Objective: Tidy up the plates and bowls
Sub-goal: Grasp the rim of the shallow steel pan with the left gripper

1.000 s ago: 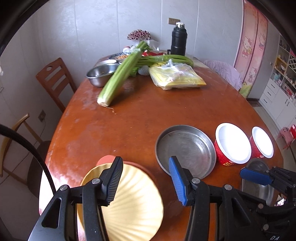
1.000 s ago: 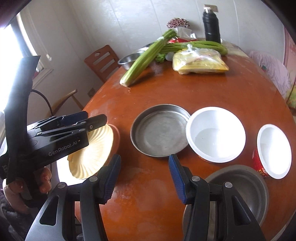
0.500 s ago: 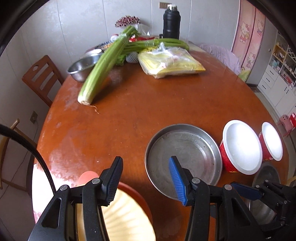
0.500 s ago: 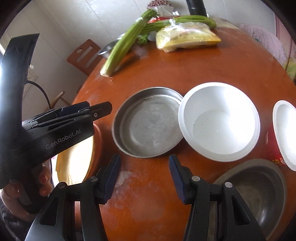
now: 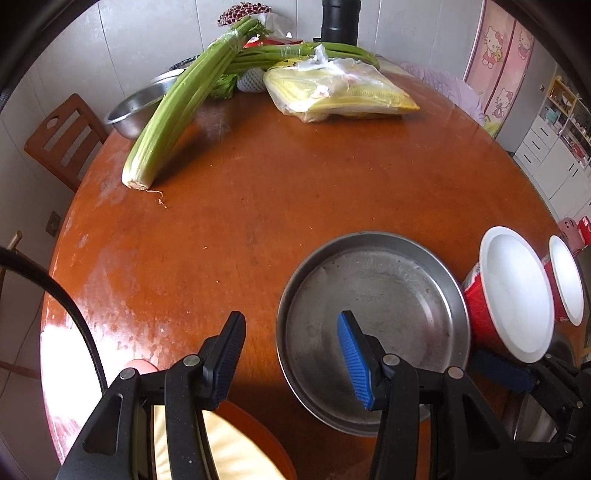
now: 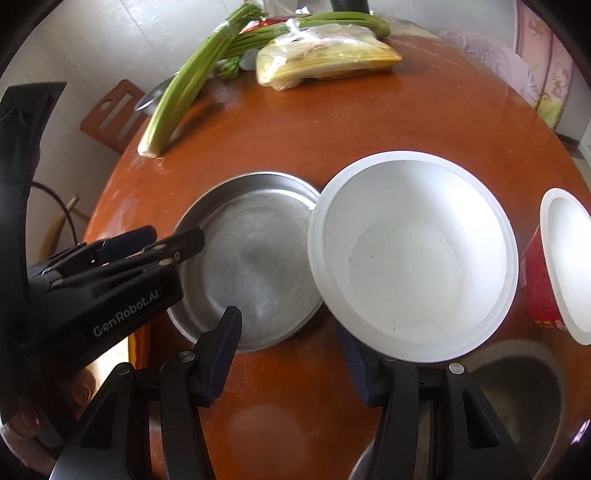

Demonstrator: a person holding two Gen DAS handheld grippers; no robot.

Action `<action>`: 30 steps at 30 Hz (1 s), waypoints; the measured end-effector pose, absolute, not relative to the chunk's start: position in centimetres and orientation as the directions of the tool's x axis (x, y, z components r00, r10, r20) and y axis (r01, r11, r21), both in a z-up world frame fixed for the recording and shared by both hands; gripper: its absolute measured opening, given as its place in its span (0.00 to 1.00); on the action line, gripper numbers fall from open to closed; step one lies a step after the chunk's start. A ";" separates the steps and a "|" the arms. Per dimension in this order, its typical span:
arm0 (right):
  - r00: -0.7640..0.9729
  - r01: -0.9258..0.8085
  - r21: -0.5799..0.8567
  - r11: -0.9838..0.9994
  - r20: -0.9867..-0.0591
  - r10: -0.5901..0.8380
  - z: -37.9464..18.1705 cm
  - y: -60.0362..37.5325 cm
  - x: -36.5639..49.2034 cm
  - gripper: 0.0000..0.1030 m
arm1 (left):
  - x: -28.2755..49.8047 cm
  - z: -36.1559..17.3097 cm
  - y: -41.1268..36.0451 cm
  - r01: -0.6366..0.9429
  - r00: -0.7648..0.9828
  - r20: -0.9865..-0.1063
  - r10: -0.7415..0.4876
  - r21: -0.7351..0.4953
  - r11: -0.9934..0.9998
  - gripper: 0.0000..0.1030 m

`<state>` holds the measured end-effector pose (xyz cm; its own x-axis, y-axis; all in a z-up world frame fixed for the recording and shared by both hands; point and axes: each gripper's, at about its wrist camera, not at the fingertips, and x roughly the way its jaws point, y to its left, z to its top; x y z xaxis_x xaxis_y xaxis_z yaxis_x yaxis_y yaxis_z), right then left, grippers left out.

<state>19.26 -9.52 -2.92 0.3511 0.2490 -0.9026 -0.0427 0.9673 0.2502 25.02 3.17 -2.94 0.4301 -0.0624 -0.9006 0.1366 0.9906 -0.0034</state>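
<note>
A round steel plate (image 5: 373,306) (image 6: 255,258) lies on the brown table (image 5: 258,206). My left gripper (image 5: 291,354) (image 6: 173,243) is open and hangs over the plate's left rim, its blue finger above the plate's floor. A red bowl with a white inside (image 5: 517,291) (image 6: 410,254) touches the plate's right side; a second one (image 5: 567,280) (image 6: 569,266) stands beyond it. My right gripper (image 6: 290,354) (image 5: 509,376) is open and empty, low by the bowl's near rim. A yellow scalloped plate (image 5: 229,450) on an orange one lies under the left gripper. A steel bowl (image 6: 517,387) sits near right.
Celery (image 5: 184,110), long green stalks, a yellow bag (image 5: 340,92) and another steel bowl (image 5: 136,110) crowd the table's far side, with a black flask (image 5: 338,18) behind. A wooden chair (image 5: 62,140) stands at the far left. White cabinets (image 5: 557,155) are at the right.
Both grippers have moved forward and down. The left one passed over the yellow plate to the steel plate's rim. The right one closed in on the white-lined bowl. Jaw widths are unchanged.
</note>
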 end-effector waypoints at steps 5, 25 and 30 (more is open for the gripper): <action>0.337 -0.037 0.220 0.975 -0.915 0.219 -3.2 -9.1 19.9 0.54 | 25.4 -3.8 3.5 0.132 0.409 -0.910 -0.069 -0.015 0.991 0.50; 0.317 -0.104 0.173 0.979 -0.927 0.198 -3.9 -7.5 21.1 0.54 | 25.1 -4.4 3.2 0.169 0.386 -0.917 -0.097 -0.033 0.985 0.30; 0.303 -0.105 0.219 0.970 -0.922 0.241 -3.8 -7.6 20.8 0.54 | 24.3 -3.6 3.7 0.167 0.405 -0.908 -0.105 -0.039 0.985 0.30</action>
<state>20.80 -7.58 -3.78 0.3035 0.2406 -0.9220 -0.1049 0.9701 0.2187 24.32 3.68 -3.63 0.4050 -0.1047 -0.9083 0.1665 0.9853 -0.0393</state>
